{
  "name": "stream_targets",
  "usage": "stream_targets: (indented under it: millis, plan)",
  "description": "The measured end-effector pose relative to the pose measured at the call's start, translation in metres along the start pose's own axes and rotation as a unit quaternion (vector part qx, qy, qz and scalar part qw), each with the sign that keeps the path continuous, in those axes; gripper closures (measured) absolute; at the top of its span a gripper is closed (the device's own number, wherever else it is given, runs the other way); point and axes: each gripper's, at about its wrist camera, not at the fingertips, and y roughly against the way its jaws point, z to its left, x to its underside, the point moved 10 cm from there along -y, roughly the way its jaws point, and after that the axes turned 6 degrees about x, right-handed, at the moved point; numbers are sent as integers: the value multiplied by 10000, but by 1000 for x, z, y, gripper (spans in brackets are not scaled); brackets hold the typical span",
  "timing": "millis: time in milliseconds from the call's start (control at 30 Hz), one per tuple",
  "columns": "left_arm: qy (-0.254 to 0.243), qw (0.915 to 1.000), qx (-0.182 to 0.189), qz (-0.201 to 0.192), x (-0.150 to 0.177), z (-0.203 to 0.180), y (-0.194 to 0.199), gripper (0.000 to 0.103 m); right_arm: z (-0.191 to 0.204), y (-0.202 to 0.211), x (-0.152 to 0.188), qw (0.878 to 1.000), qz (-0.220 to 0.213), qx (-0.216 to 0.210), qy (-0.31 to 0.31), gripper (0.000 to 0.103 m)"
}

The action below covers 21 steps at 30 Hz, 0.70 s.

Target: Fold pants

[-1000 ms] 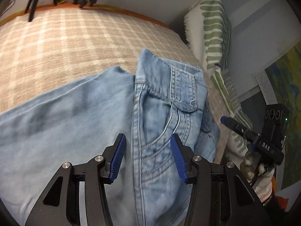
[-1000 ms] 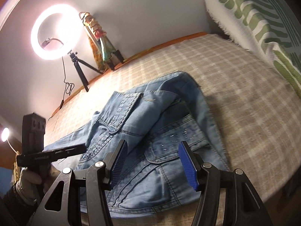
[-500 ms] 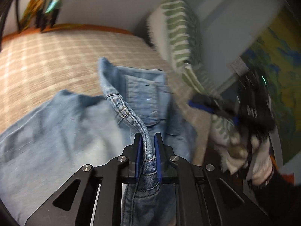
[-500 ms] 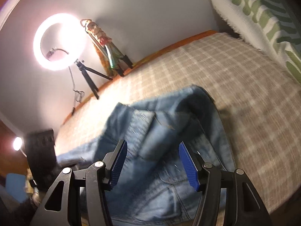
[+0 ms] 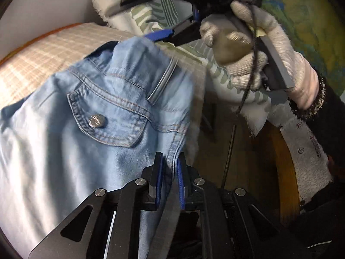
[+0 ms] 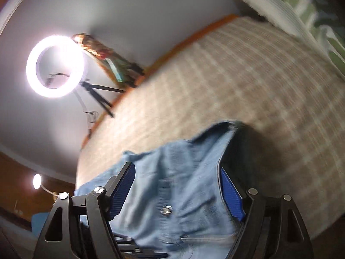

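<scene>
**Pants lifted at the waist**

Since a second ago, left gripper (image 5: pixel 168 177) has pinched the denim pants (image 5: pixel 103 108) above the bed (image 5: pixel 43 49). Right gripper (image 6: pixel 176 190), widening, straddles the waistband ungrasped; cloth may sag or slip unevenly.

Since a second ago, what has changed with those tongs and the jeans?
The left tongs closed on a seamed edge of the light blue denim jeans and lifted it toward the gloved hand. The right tongs have just been opening, denim loose between them. The beige checked bedspread stayed put.
</scene>
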Motion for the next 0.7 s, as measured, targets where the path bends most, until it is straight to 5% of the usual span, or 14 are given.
stream_targets:
  millis: [133,267,333,567,700]
  plan:
    - [341,9989,180,-274,-11,3,25,91,-28,-18,9,9992,261,313,-62,37]
    - [515,9959,-117,-730,-10,20,78,91,-36,-35,17,9981,376,473,106,86]
    - [560,9937,-406,-884,-4,34,101,92,-29,-33,18,9975,256,557,339,98]
    - [867,9838,-1329,-840,35,82,119,92,7,9,-8,9826,-596,1077,1390,101]
    - [1046,9816,-1447,-679,51,95,106,91,-25,-13,-3,9791,-61,1569,1291,95]
